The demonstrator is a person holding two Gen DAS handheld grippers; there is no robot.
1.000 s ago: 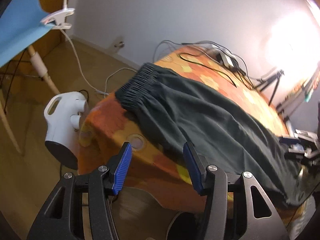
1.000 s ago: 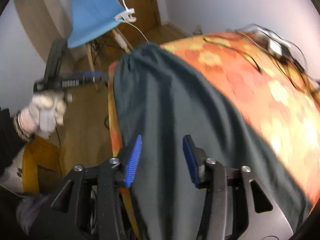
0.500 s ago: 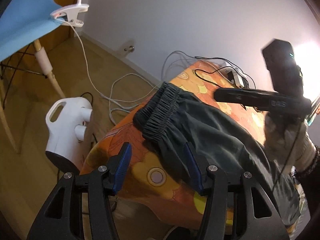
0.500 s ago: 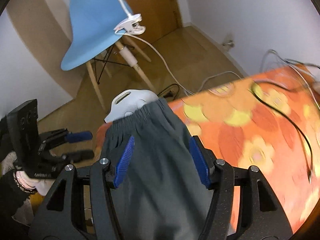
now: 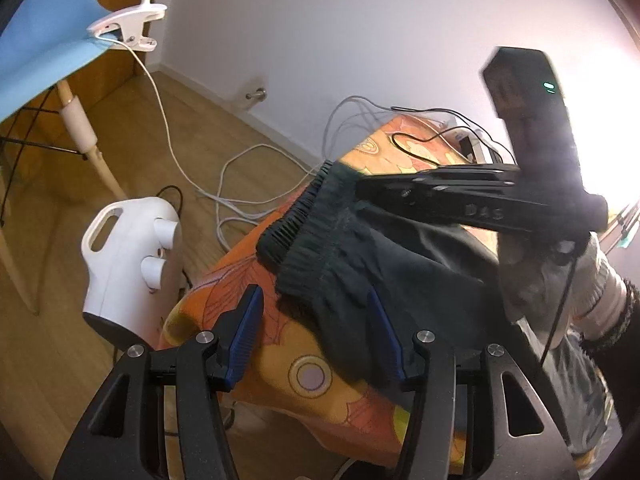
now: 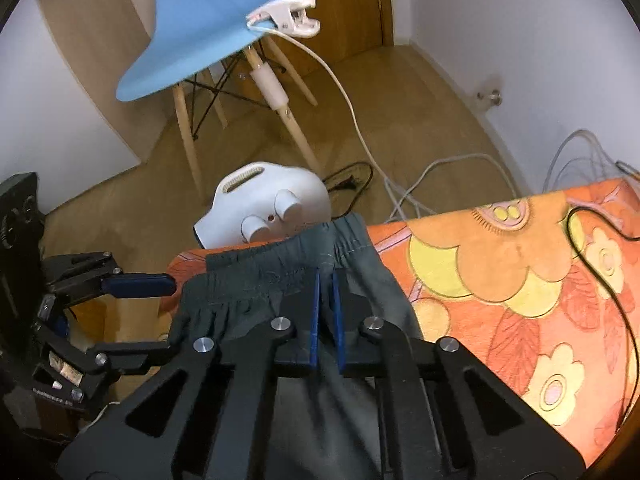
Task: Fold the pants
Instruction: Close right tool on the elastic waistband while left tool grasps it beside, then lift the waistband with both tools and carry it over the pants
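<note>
Dark grey-green pants lie on a table with an orange flowered cloth, their gathered elastic waistband at the table's near corner. My left gripper is open, its blue pads on either side of the waistband corner at the table edge. My right gripper is shut on the waistband near its middle; it also shows in the left wrist view, lying over the pants. The left gripper shows in the right wrist view beside the waistband's left end.
A white heater stands on the wood floor beside the table corner. A blue chair with a white clip lamp stands beyond it. White cables trail on the floor and black cables cross the cloth.
The right gripper moved up to the waistband and shut on it. The left gripper moved closer to the waistband corner, still open.
</note>
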